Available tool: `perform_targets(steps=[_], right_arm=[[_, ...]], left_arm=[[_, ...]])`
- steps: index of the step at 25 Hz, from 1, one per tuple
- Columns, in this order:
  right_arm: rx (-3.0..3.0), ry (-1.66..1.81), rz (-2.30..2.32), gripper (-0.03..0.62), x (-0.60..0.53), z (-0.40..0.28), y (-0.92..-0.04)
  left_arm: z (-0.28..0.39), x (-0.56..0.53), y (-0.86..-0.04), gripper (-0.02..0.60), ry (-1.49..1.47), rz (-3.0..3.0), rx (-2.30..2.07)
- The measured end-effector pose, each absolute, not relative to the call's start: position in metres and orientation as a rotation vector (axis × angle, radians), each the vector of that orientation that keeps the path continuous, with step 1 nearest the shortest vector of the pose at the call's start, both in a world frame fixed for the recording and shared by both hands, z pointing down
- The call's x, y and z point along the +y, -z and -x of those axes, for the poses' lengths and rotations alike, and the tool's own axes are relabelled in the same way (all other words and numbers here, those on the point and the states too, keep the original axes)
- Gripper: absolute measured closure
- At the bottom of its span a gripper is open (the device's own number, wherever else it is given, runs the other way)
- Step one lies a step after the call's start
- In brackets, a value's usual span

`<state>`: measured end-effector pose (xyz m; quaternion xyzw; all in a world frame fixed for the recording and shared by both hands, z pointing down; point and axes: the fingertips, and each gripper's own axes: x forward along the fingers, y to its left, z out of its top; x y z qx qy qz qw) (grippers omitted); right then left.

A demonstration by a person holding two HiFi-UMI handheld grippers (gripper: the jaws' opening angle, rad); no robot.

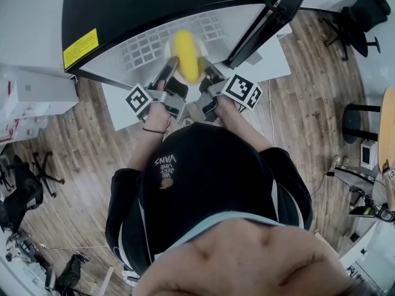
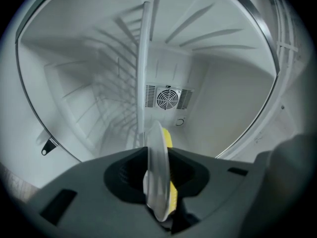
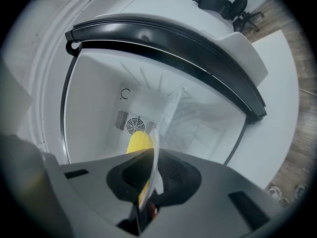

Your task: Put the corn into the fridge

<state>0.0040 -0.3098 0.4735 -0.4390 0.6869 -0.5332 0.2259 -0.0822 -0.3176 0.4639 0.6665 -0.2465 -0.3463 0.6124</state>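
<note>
A yellow corn cob [image 1: 186, 54] lies on a small white plate [image 1: 168, 49]. Both grippers hold the plate by its rim, just inside the open fridge [image 1: 136, 51]. My left gripper [image 1: 170, 65] is shut on the plate's left edge, my right gripper [image 1: 208, 68] on its right edge. In the left gripper view the plate [image 2: 157, 172] stands edge-on between the jaws of the left gripper [image 2: 158, 195], with the corn [image 2: 169, 140] behind it. In the right gripper view the right gripper [image 3: 144, 185] clamps the plate [image 3: 155, 150], and the corn [image 3: 137, 143] shows to its left.
The fridge's white inside has a round fan vent [image 2: 167, 98] on the back wall and a wire shelf [image 2: 114, 83]. Its black-framed door [image 1: 281, 11] stands open at the right. Office chairs [image 1: 358, 14] stand on the wood floor.
</note>
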Motion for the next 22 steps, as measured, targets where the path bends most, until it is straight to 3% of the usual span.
perform_targets(steps=[22], right_arm=[[1.842,1.518,1.237,0.566,-0.329,-0.005,-0.475]], left_arm=[[0.086,-0.32,-0.468,0.489,0.77,-1.548,-0.619]])
